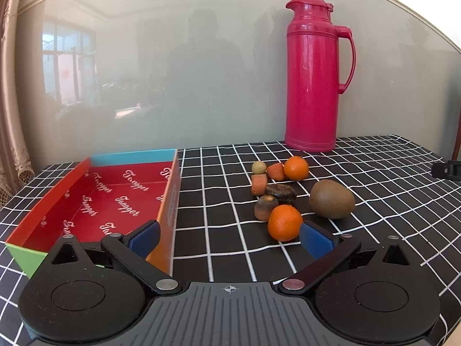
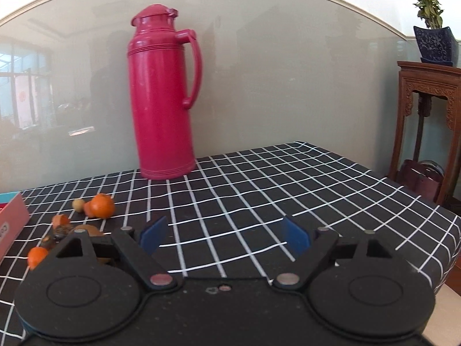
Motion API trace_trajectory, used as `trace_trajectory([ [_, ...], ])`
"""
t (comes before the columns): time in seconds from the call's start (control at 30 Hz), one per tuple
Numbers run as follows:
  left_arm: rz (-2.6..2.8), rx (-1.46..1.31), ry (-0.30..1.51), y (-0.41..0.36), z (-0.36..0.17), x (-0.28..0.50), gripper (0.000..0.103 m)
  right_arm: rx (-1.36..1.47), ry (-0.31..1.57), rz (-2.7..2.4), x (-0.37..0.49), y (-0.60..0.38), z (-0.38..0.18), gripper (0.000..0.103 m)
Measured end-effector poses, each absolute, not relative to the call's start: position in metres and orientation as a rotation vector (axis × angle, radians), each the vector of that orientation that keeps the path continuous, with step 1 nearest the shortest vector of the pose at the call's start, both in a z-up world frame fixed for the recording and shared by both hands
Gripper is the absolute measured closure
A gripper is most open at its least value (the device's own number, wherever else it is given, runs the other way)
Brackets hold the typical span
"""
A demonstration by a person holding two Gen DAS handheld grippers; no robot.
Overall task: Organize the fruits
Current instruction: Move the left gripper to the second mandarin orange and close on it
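A heap of fruit lies on the checked tablecloth: a near mandarin, a far mandarin, a brown kiwi, carrot-like orange chunks, a dark piece and a small pale ball. An open red cardboard box, with nothing in it, sits left of the heap. My left gripper is open and holds nothing; its right pad is just beside the near mandarin. In the right wrist view my right gripper is open over bare cloth, with the fruit heap to its left.
A tall pink thermos jug stands at the back against a glossy wall panel. A carved wooden stand with a potted plant is beyond the table's right edge. A black object lies at the far right.
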State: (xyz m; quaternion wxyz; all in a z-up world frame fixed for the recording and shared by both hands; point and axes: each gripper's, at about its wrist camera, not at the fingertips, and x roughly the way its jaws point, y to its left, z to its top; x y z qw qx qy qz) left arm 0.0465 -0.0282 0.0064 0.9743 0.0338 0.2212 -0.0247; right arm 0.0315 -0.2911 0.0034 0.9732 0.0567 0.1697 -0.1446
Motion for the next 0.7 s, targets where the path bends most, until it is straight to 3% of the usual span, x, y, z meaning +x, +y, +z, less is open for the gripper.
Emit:
trace_trajectory([
  [0.27, -0.089, 0.068, 0.476, -0.055, -0.003, 0.067, 0.002, 0.152, 0.352, -0.366, 0.031, -0.324, -0.001, 0.017],
  [0.37, -0.096, 0.077, 0.516, -0.065, -0.009, 0.077, 0.022, 0.158, 0.357, -0.382, 0.031, -0.331, -0.003, 0.017],
  [0.57, -0.091, 0.069, 0.555, -0.075, -0.017, 0.094, 0.023, 0.16, 0.364, -0.414, 0.03, -0.345, -0.006, 0.017],
  [0.63, -0.094, 0.061, 0.569, -0.077, -0.019, 0.099, 0.031, 0.162, 0.37, -0.427, 0.03, -0.35, -0.008, 0.017],
  [0.7, -0.096, 0.053, 0.596, -0.077, -0.021, 0.106, 0.051, 0.164, 0.375, -0.437, 0.028, -0.355, -0.011, 0.017],
])
